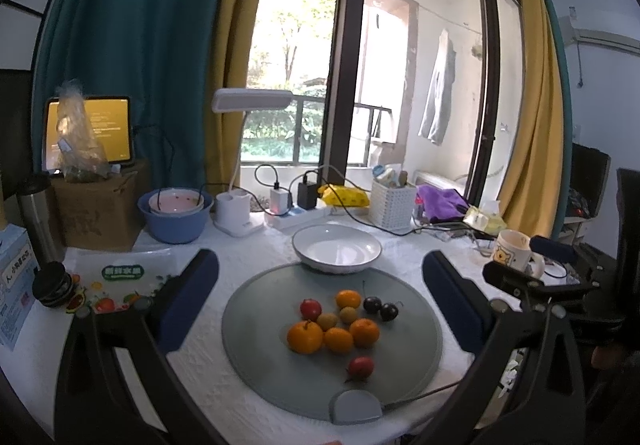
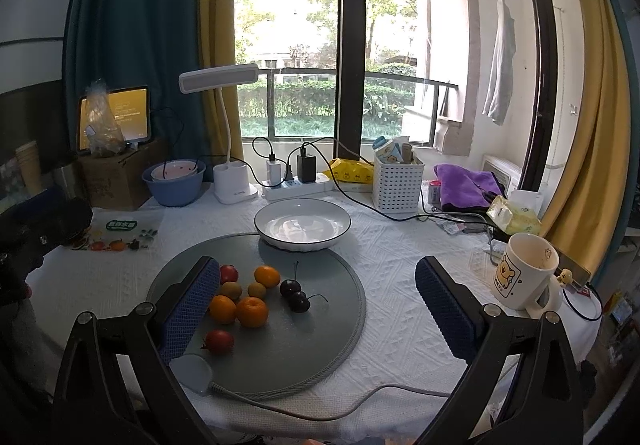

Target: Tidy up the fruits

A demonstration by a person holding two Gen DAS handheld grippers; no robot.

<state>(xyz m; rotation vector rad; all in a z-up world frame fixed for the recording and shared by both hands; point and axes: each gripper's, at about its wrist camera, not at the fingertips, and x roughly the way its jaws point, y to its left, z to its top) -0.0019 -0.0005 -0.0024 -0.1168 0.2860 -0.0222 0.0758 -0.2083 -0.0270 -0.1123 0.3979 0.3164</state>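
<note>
While both the left gripper (image 1: pixel 320 299) and right gripper (image 2: pixel 316 299) hang spread wide and empty above the table, the small oranges (image 1: pixel 305 336), red fruits (image 1: pixel 361 367) and dark cherries (image 1: pixel 380 308) lie clustered on the round grey mat (image 1: pixel 260 377), just before the empty white dark-rimmed plate (image 1: pixel 337 248)

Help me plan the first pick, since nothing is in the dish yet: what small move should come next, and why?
Probably lower the open left gripper toward the small red fruit nearest it on the round grey mat. That fruit lies apart from the cluster, so the fingers should close without nudging others. The white bowl-shaped plate behind holds nothing.
</note>
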